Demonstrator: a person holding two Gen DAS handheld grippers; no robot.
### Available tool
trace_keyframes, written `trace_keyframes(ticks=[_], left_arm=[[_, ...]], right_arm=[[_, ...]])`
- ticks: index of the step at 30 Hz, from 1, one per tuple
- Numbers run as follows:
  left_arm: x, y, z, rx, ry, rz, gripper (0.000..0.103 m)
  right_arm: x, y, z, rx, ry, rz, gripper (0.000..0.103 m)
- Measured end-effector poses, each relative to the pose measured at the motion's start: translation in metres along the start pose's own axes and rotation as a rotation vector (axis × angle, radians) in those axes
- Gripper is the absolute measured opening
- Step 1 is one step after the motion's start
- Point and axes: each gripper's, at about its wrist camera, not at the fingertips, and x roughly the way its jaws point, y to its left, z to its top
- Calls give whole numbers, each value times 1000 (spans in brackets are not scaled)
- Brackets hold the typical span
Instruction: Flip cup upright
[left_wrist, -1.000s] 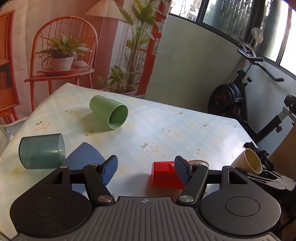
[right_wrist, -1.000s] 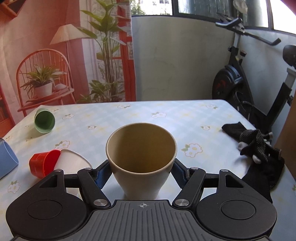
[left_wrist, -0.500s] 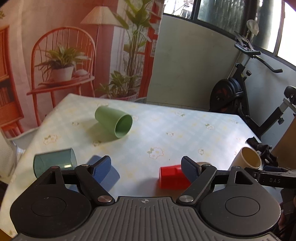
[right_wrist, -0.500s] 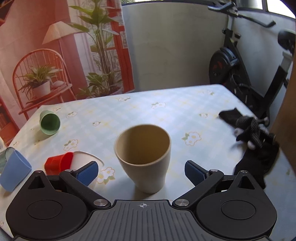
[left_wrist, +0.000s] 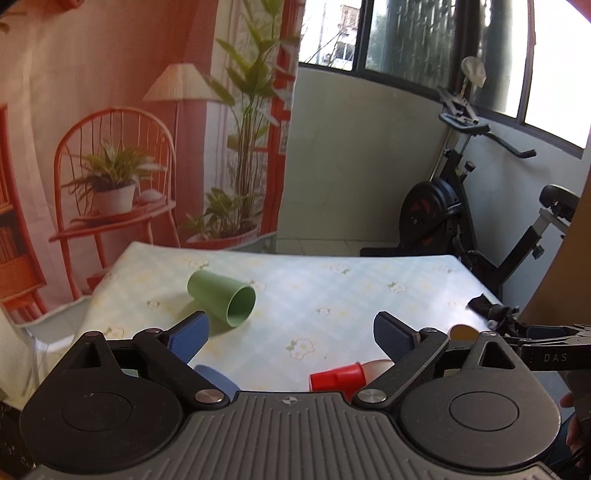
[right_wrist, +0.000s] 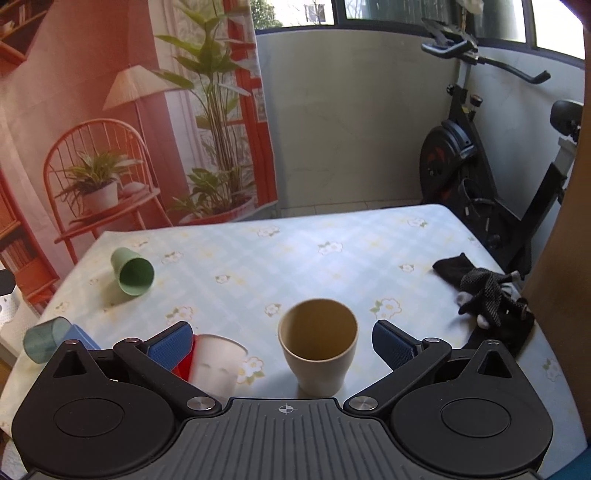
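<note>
A beige cup (right_wrist: 318, 350) stands upright on the flowered tablecloth (right_wrist: 332, 251), between the spread fingers of my right gripper (right_wrist: 283, 339), which is open and clear of it. Its rim shows in the left wrist view (left_wrist: 463, 333). A green cup (left_wrist: 222, 301) lies on its side at the far left; it also shows in the right wrist view (right_wrist: 132, 270). A red cup (left_wrist: 338, 376) lies nested with a white cup (right_wrist: 216, 363). My left gripper (left_wrist: 291, 334) is open and empty above the table.
A teal cup (right_wrist: 45, 339) and a blue cup (right_wrist: 82, 338) lie at the table's left edge. Black gloves (right_wrist: 487, 291) lie at the right edge. An exercise bike (right_wrist: 480, 177) stands behind the table, a printed backdrop (right_wrist: 110, 129) at the back left.
My right gripper opened, let go of the beige cup and drew back and up. My left gripper opened wider and rose, so the table looks farther away.
</note>
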Motion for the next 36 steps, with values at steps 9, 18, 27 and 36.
trace_keyframes(ticks=[9, 18, 27, 36], left_arm=[[-20, -5, 4, 13, -37, -4, 98], [-29, -4, 3, 15, -57, -24, 98], [-32, -2, 4, 22, -68, -33, 98], [-31, -6, 3, 38, -62, -41, 98]], right_arm=[[-25, 8, 7, -16, -38, 5, 103], [-42, 10, 12, -24, -84, 6, 103], [-46, 13, 16, -29, -100, 7, 103], [-47, 14, 15, -29, -103, 6, 103]])
